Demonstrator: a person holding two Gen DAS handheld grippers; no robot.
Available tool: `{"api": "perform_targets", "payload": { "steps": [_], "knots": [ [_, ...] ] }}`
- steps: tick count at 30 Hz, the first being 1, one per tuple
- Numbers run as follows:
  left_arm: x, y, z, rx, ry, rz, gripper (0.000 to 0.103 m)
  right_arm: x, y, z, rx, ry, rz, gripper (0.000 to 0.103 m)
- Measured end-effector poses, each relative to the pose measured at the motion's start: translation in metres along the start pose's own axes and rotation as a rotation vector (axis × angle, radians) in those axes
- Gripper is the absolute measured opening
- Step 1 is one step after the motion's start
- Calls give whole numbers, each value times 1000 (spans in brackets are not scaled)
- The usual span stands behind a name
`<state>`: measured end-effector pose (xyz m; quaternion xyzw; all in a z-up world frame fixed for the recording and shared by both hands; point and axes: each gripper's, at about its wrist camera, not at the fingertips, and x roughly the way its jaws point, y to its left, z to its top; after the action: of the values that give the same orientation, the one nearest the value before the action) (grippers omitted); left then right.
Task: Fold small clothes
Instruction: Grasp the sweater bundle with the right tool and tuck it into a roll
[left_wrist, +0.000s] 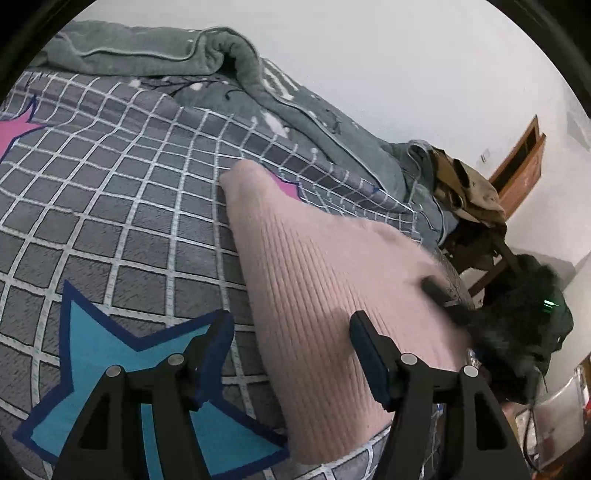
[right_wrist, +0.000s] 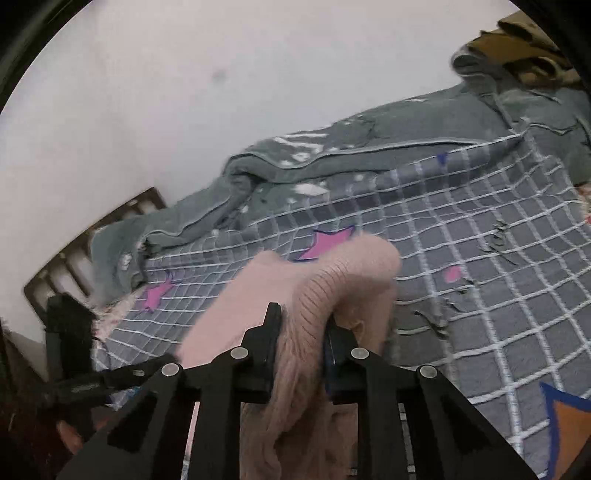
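A pink ribbed knit garment (left_wrist: 314, 288) lies on the grey checked bedspread (left_wrist: 129, 206). My left gripper (left_wrist: 290, 325) is open just above its near left part, one finger over the bedspread, the other over the knit. My right gripper (right_wrist: 303, 321) is shut on a bunched fold of the same pink garment (right_wrist: 343, 266) and holds it lifted off the bed. The right gripper's fingers (left_wrist: 439, 291) show at the garment's right edge in the left wrist view.
A crumpled grey blanket (left_wrist: 155, 55) lies along the far side of the bed by the white wall. A chair with brown clothes (left_wrist: 465, 188) stands past the bed's end. A dark slatted headboard (right_wrist: 92, 243) is at the left. The bedspread (right_wrist: 498, 288) stretches to the right.
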<state>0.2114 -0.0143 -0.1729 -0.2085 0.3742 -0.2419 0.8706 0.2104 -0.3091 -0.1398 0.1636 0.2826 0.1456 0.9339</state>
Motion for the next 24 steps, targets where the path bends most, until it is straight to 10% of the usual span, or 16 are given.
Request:
{"api": "perform_targets", "payload": {
  "steps": [6, 24],
  "knots": [
    [4, -7, -5, 17, 14, 12, 63, 23, -9, -16, 56, 116, -61, 47],
    [-12, -38, -43, 274, 72, 28, 64, -63, 25, -34, -242, 98, 57, 49]
  ]
}}
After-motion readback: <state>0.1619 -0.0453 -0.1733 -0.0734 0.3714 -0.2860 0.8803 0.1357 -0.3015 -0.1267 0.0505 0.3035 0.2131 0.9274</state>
